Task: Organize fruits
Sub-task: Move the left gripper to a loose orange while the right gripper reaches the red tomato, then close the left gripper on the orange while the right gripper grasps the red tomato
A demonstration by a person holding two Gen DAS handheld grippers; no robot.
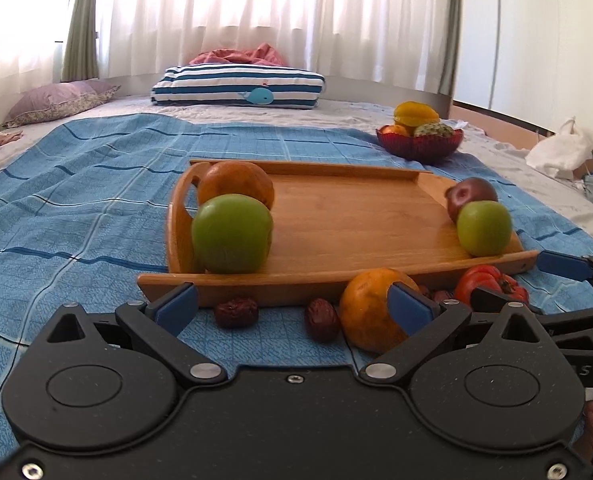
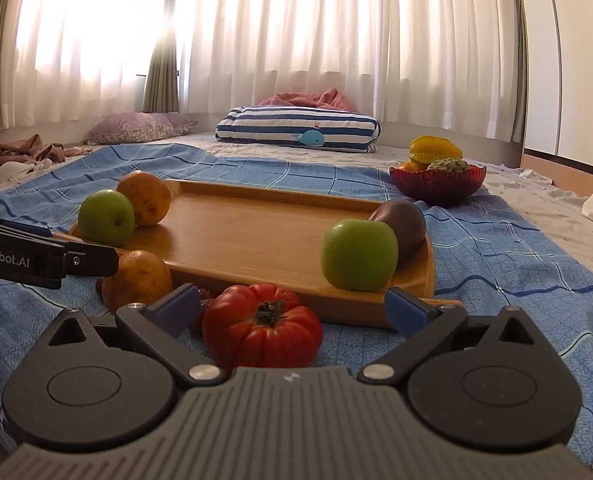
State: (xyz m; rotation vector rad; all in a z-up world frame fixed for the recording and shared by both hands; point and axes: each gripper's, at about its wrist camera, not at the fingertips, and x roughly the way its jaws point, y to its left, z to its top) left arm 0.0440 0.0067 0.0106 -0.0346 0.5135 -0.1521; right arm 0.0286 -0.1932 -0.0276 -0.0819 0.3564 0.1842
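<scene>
On the left hand-held gripper (image 2: 96, 258), "enRobot.AI" reads; both grippers, right hand-held gripper (image 2: 292, 306) included, released.

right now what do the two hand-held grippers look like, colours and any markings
Both have matte black linkages with silver pivot pins, round black discs and blue finger pads. The left hand-held gripper has a smooth black body; white lettering ending "enRobot.AI" shows on its side in the right wrist view. The right hand-held gripper has a ribbed grey body.

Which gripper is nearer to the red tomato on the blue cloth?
Right. The right gripper is open with the red tomato just ahead of its fingers. The left gripper sits further left, facing an orange fruit, with the tomato off to its right.
</scene>
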